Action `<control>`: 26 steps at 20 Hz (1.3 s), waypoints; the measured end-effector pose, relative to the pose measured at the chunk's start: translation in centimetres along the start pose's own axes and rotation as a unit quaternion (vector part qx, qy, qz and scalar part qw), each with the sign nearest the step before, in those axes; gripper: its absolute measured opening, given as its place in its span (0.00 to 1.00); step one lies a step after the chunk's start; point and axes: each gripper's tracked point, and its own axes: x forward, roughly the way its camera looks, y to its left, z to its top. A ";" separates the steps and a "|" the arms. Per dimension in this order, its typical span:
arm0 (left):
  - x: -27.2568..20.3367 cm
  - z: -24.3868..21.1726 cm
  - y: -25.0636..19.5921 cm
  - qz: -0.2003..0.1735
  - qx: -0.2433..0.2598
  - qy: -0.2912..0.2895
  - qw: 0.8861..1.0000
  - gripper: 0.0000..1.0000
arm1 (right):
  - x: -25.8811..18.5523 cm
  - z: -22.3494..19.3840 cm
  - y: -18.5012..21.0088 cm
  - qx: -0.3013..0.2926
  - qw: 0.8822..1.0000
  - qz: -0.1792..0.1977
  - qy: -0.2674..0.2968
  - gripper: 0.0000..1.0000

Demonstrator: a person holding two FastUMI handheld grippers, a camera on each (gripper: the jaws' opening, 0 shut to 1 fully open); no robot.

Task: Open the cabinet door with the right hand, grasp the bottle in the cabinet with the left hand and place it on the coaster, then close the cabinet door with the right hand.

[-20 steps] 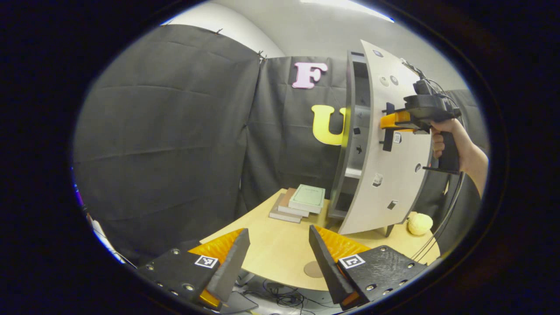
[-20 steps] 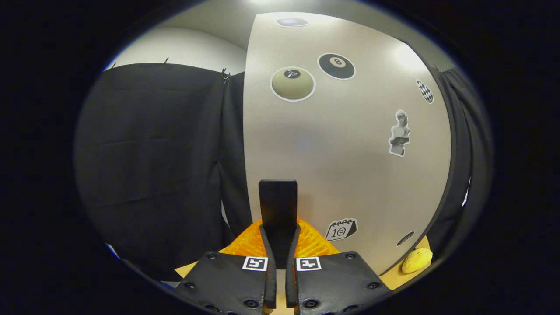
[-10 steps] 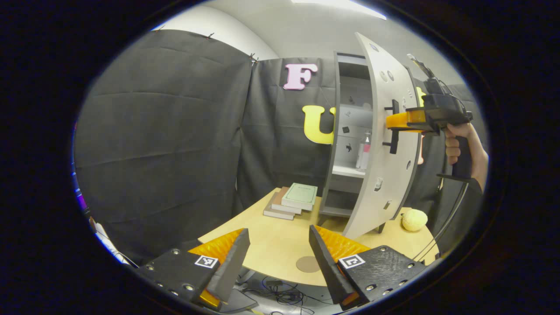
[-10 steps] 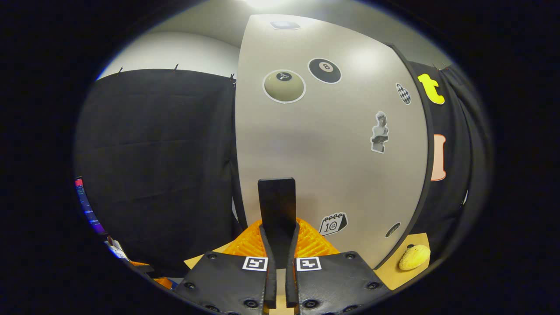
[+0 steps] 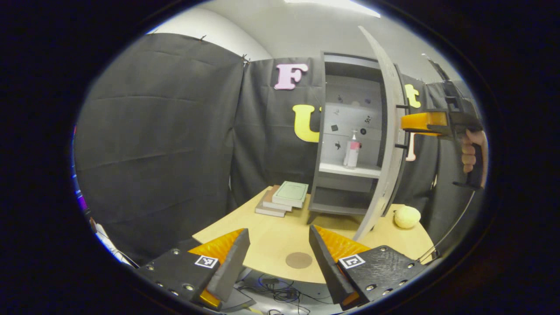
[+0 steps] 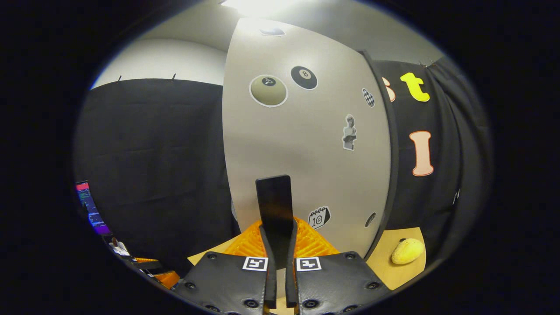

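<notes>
Left gripper view: we held our left tool spread apart above the surface, near the coaster; the bottle stood on the cabinet shelf.
Right gripper view: our right tool was clamped on the door handle.

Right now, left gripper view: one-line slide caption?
Right gripper holds cabinet door open; bottle waits on shelf, left gripper open.

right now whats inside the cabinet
In the left gripper view the open cabinet holds a bottle upright on its middle shelf, with small stickers on the back wall. The door covers the right edge of the inside, and the bottom compartment is too dark to tell.
</notes>
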 end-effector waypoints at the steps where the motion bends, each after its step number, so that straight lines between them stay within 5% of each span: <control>1: 0.2 0.4 -0.5 -0.006 0.000 -0.002 1.000 0.82 | -0.3 -0.1 -0.3 0.000 1.000 -0.003 -0.001 0.10; 10: 5.9 1.2 -5.4 -0.074 0.006 0.007 0.997 0.83 | -3.8 -0.1 -2.9 0.023 0.998 -0.053 -0.001 0.09; 22: 14.5 1.1 -7.4 -0.165 0.000 0.047 0.985 0.83 | -7.0 0.3 -8.6 0.046 0.976 -0.213 -0.009 0.06; 26: 17.1 2.1 -7.4 -0.197 0.002 0.048 0.979 0.83 | -7.3 0.2 -8.8 0.050 0.972 -0.228 -0.009 0.02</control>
